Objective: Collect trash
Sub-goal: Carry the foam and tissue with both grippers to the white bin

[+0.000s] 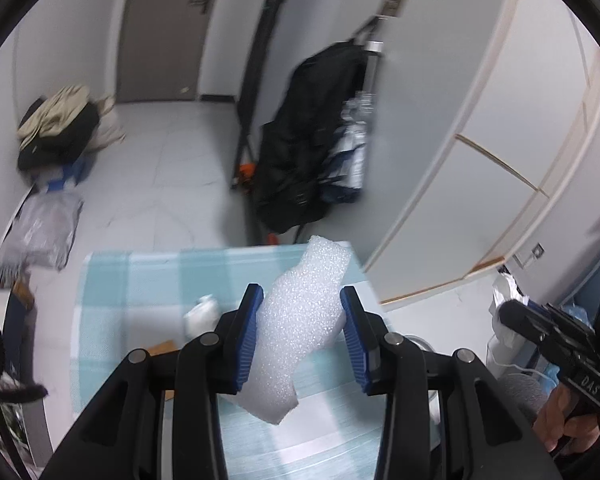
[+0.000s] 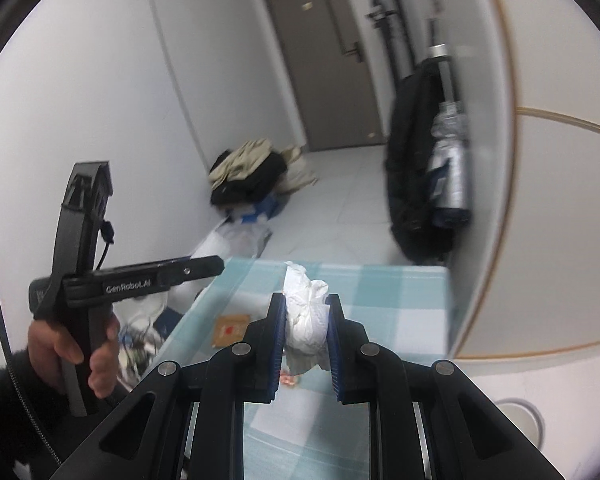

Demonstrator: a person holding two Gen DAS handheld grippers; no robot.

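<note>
The left gripper (image 1: 302, 300) is closed on a strip of white packing foam (image 1: 300, 320), its blue pads (image 1: 247, 332) pressing the strip from both sides; the foam stands between them, its upper end leaning toward the far right and its lower end hanging above the table with the pale blue checked cloth (image 1: 140, 280); on the cloth to the left of the gripper lies a small white crumpled scrap (image 1: 202, 314), blurred, and nearer a brown card corner (image 1: 162, 348) shows beside the gripper's body; the right gripper's body shows at the right edge of that view.

The right gripper (image 2: 306, 316) is clamped narrow on a crumpled white tissue wad (image 2: 306, 312), which bulges out above and below the pads (image 2: 278, 332), held over the checked cloth (image 2: 400, 300); a brown card with a red mark (image 2: 230, 328) lies flat on the cloth to the left; at the left of this view a hand (image 2: 76, 352) grips the handle of the left gripper; beyond the table, on the floor, lie a heap of clothes (image 2: 248, 172) by the far wall and a black bag (image 2: 412, 168) hanging at the right.
</note>
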